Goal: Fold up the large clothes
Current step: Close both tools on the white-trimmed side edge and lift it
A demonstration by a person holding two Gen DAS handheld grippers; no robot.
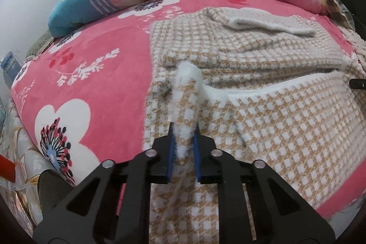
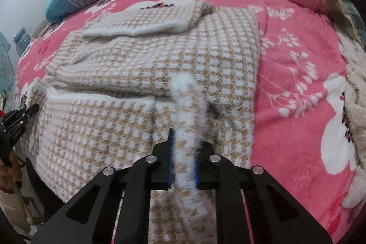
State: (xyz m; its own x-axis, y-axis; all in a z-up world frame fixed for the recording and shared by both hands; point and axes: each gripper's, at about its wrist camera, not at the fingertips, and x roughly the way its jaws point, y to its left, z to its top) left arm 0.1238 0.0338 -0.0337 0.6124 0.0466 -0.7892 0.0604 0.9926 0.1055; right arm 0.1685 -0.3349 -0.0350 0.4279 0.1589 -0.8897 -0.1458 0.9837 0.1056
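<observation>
Fuzzy houndstooth sweater (image 1: 263, 111) hem is pinched by your left gripper (image 1: 183, 129) and right gripper (image 2: 184, 136); uneven lifting skews the fold.

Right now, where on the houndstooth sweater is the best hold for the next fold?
The fluffy white hem nearest the cameras: it lies free across the houndstooth sweater. Come from the near side, one corner each, as the left gripper and right gripper now pinch it.
</observation>
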